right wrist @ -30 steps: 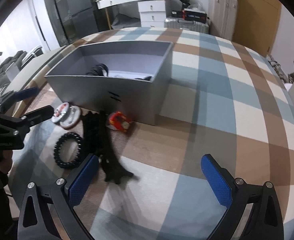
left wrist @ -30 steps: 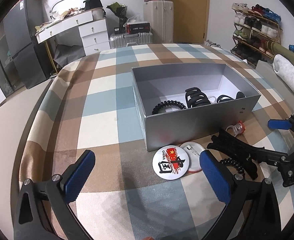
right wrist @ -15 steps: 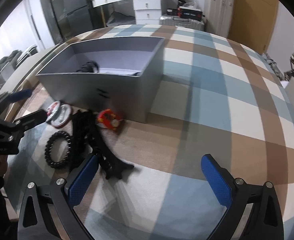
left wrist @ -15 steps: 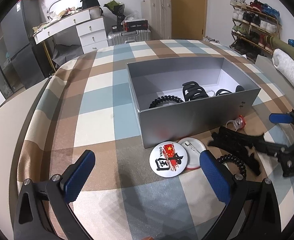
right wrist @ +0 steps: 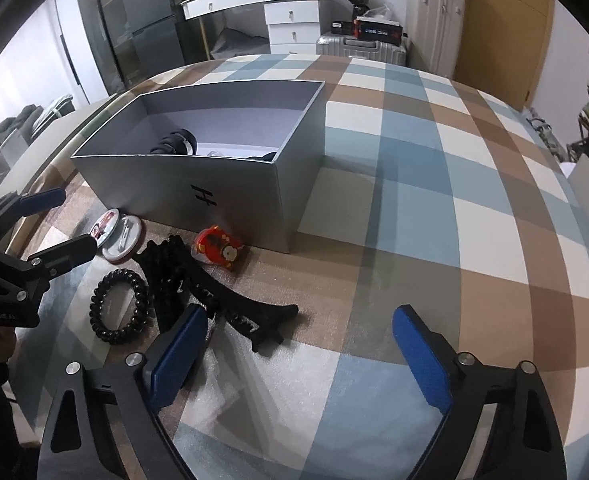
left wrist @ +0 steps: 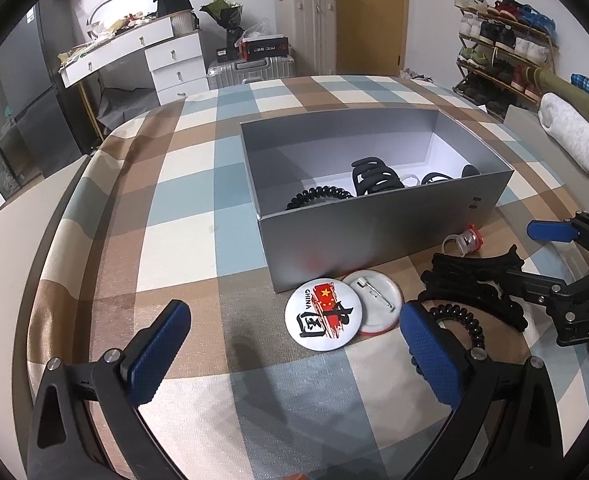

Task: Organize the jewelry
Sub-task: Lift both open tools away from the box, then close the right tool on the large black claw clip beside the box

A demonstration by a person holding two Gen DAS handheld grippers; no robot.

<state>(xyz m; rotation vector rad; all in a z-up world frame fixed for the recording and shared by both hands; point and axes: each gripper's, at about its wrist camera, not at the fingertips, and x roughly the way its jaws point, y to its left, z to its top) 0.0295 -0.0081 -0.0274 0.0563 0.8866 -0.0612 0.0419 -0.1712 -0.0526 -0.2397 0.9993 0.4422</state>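
Note:
A grey box (left wrist: 378, 236) (right wrist: 198, 196) stands on the checked cloth and holds a black hair claw (left wrist: 372, 178) and a black coil tie (left wrist: 318, 198). In front of it lie two round badges (left wrist: 326, 314) (right wrist: 122, 236), a large black hair claw (left wrist: 474, 286) (right wrist: 214, 296), a black coil hair tie (left wrist: 460, 322) (right wrist: 120, 306) and a small red charm (left wrist: 468, 238) (right wrist: 218, 246). My left gripper (left wrist: 294, 344) is open above the cloth near the badges. My right gripper (right wrist: 298, 348) is open, its left pad (right wrist: 178, 350) close to the big claw.
The cloth covers a wide table (left wrist: 198, 184) whose left edge drops off. Behind it stand a white dresser (left wrist: 174, 60), suitcases (left wrist: 306, 32) and a shoe rack (left wrist: 506, 52). Folded bedding (left wrist: 570, 136) lies at the right.
Both grippers have pulled back slightly and the views have shifted; the box and items sit a little farther and more centred. Nothing has been picked up.

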